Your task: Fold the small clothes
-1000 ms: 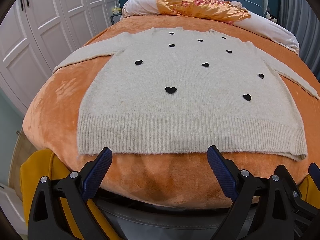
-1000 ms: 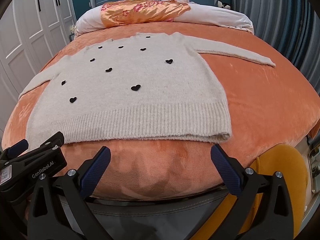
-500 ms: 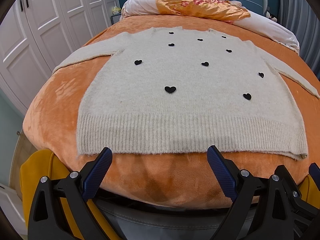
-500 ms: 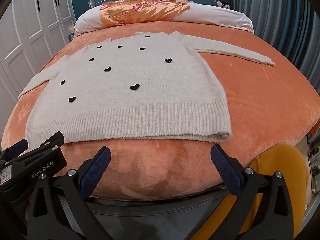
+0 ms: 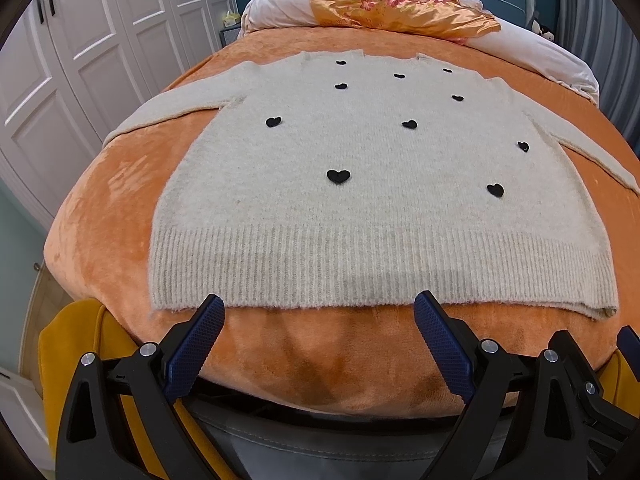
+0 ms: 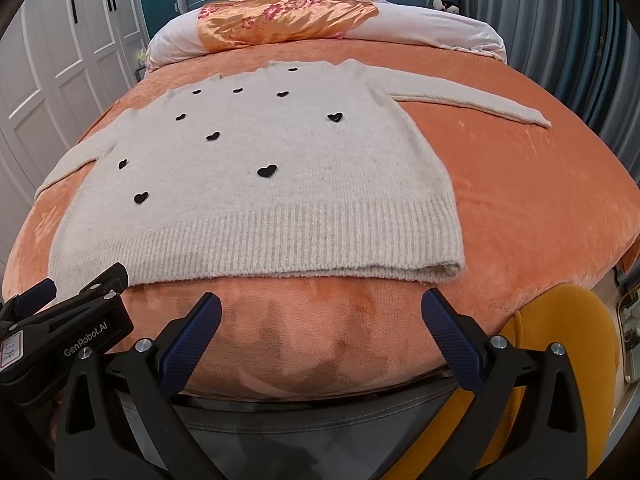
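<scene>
The cream sweater [image 5: 360, 208] with black hearts lies flat on the orange bed cover [image 5: 100, 220], hem toward both tools. The left tool [image 5: 318, 344] and the right tool [image 6: 320, 338] are released, holding nothing. Only the right wrist view shows the whole right sleeve [image 6: 472, 102] and the left tool's body.

Sweater [image 5: 360, 208]: fuzzy matt knit, ribbed hem. Blanket [image 5: 100, 232]: plush orange velvet w/ slight sheen. Pillow cover [image 5: 400, 8]: glossy satin. Left gripper [image 5: 316, 312]: matt black plastic, textured blue pads [image 5: 192, 344].
</scene>
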`<action>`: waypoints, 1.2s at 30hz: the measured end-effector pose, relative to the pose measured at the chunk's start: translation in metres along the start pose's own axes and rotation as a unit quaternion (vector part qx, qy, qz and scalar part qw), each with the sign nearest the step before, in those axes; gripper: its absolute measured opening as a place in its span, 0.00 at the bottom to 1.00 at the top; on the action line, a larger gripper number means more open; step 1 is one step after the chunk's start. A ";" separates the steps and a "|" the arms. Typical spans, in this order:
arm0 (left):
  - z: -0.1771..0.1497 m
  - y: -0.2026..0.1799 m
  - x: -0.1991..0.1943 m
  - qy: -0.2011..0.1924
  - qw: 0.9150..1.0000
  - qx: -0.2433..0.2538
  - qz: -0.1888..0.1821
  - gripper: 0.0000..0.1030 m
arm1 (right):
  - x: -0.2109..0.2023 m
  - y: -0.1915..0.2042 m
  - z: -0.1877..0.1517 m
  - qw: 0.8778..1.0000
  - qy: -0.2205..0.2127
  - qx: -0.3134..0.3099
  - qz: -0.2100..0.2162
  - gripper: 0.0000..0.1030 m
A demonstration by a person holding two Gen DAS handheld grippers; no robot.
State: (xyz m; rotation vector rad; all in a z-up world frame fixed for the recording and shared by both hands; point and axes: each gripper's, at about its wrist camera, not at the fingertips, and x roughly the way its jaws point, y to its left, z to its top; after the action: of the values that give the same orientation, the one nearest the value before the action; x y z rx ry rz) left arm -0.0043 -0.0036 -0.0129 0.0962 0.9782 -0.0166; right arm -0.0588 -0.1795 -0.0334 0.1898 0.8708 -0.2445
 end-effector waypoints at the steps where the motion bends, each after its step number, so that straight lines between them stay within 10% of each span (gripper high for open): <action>1: 0.000 -0.001 0.001 0.002 1.000 0.001 -0.004 0.90 | 0.001 -0.001 0.001 1.000 0.000 -0.003 0.002 0.95; 11: 0.051 0.017 0.006 -0.023 0.999 -0.025 -0.027 0.92 | 0.037 -0.116 0.084 0.995 -0.009 0.094 -0.018 0.95; 20: 0.121 0.032 0.044 -0.038 0.998 -0.046 -0.031 0.92 | 0.131 -0.315 0.206 0.959 -0.031 0.279 -0.046 0.91; 28: 0.161 0.028 0.089 -0.024 0.998 -0.055 -0.022 0.90 | 0.218 -0.393 0.239 0.933 0.021 0.347 -0.092 0.76; 31: 0.170 0.024 0.101 -0.023 0.998 -0.051 -0.021 0.90 | 0.228 -0.402 0.246 0.928 0.013 0.358 -0.106 0.50; 33: 0.176 0.023 0.108 -0.025 0.998 -0.046 -0.020 0.90 | 0.236 -0.399 0.262 0.928 0.013 0.365 -0.076 0.11; 36: 0.188 0.019 0.114 -0.033 0.998 -0.039 -0.021 0.85 | 0.211 -0.357 0.311 0.943 -0.059 0.327 -0.022 0.11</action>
State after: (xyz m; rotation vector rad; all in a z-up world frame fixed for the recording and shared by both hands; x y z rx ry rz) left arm 0.2160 0.0025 -0.0020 0.0036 0.9145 -0.0193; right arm 0.1959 -0.6303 -0.0235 0.7680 0.6482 -0.5794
